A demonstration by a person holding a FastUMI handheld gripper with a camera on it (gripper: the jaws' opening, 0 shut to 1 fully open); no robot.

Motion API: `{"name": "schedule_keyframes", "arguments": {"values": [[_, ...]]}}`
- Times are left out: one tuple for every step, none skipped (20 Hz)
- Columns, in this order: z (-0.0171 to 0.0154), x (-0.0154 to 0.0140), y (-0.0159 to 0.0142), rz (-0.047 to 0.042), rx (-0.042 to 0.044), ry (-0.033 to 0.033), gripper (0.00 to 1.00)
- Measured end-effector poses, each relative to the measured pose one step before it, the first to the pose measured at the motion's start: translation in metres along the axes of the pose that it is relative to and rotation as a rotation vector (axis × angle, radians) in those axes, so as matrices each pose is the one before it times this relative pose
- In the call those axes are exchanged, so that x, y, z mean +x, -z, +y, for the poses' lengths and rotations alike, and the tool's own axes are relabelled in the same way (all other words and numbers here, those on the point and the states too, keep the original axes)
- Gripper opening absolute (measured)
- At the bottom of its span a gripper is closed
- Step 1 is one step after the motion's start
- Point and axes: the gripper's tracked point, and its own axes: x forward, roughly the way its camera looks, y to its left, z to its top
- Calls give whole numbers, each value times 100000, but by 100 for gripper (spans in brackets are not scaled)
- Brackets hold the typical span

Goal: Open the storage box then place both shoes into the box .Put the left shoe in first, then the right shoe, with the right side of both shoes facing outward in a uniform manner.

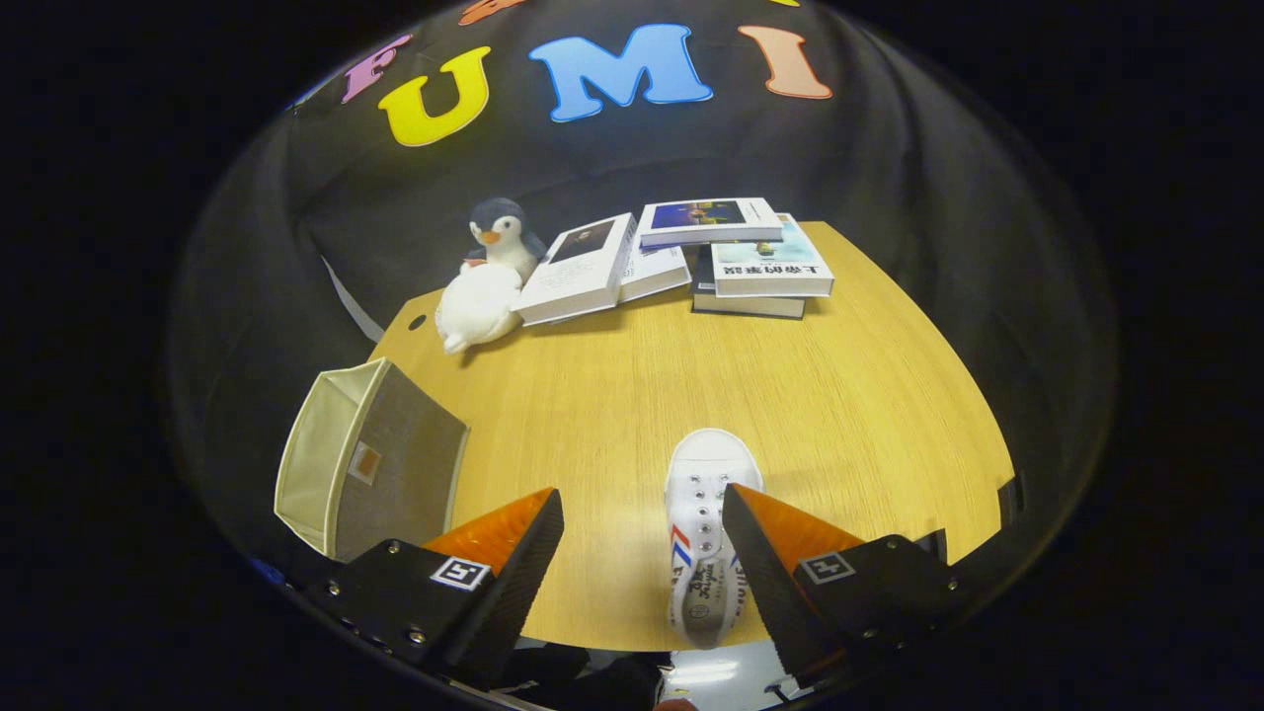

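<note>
Shoe: lies between the fingers, against the right one.
Tool: spread wide, holding nothing.
Grasp: should be centred before closing.

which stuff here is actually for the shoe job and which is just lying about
For the job:
- white shoe, on the table between the open gripper fingers, close against the right one
- storage box, at the table's edge beyond the left finger

Just lying about:
- penguin plush at the far side of the table
- white plush beside it
- books, piled at the far edge
</note>
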Motion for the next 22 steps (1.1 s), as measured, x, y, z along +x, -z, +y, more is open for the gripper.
{"name": "schedule_keyframes", "arguments": {"values": [[-713, 289, 255, 668, -56, 999, 98], [-744, 244, 275, 831, -289, 1295, 98], [-803, 418, 322, 890, -411, 1318, 98], [-661, 350, 295, 1116, -548, 1129, 98], [-656, 381, 383, 1268, -611, 1059, 98], [-630, 401, 463, 1548, -512, 1316, 98], [-648, 435, 491, 1671, -399, 1066, 98], [-458, 465, 556, 1692, -131, 784, 98], [-399, 505, 508, 2018, 82, 423, 98], [-332, 488, 505, 2061, 100, 435, 98], [-875, 297, 717, 1817, -184, 539, 98], [-396, 424, 461, 1981, -373, 768, 98], [-421, 487, 519, 1773, -420, 600, 98], [-344, 496, 434, 1636, -346, 604, 98], [-186, 468, 305, 1649, -370, 260, 98], [-169, 415, 396, 1790, -441, 241, 98], [-129, 354, 329, 1524, -522, 160, 98], [-65, 420, 277, 1256, -554, -45, 98], [-2, 351, 144, 1002, -691, 107, 98], [63, 306, 112, 1021, -204, -488, 98], [185, 235, 30, 955, 203, -562, 98], [99, 326, 33, 1007, -297, -230, 98]]}}
